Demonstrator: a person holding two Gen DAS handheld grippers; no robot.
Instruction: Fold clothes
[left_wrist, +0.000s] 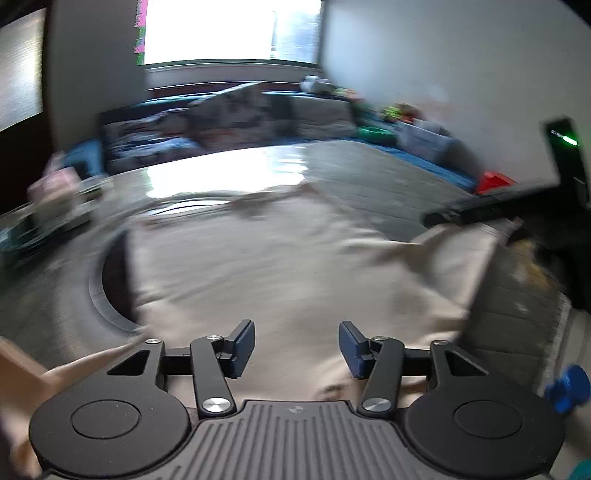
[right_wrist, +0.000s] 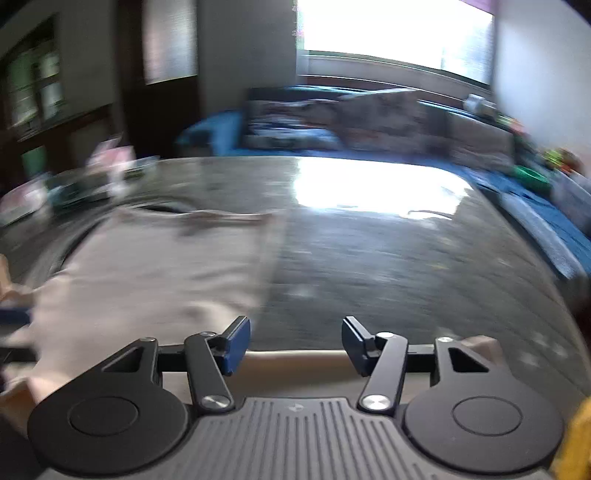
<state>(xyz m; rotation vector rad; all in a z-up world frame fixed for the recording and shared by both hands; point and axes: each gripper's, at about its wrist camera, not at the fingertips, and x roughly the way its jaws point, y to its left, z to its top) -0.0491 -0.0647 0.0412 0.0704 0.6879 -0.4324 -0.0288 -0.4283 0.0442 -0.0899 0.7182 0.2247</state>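
Note:
A beige garment (left_wrist: 280, 266) lies spread on the grey table (left_wrist: 388, 184). Both views are blurred by motion. My left gripper (left_wrist: 296, 349) is open and empty, above the garment's near edge. In the left wrist view the right gripper (left_wrist: 461, 214) shows as a dark shape at the garment's right corner. In the right wrist view the garment (right_wrist: 147, 273) lies to the left. My right gripper (right_wrist: 295, 345) is open and empty above the table (right_wrist: 406, 266), beside the garment's right edge. A beige strip (right_wrist: 295, 356) runs below its fingers.
A round dark inset (left_wrist: 110, 288) in the table sits under the garment's left side. Boxes and clutter (left_wrist: 55, 195) stand at the table's left. A blue sofa with cushions (right_wrist: 332, 122) is behind the table. A red object (left_wrist: 495, 181) sits at the right.

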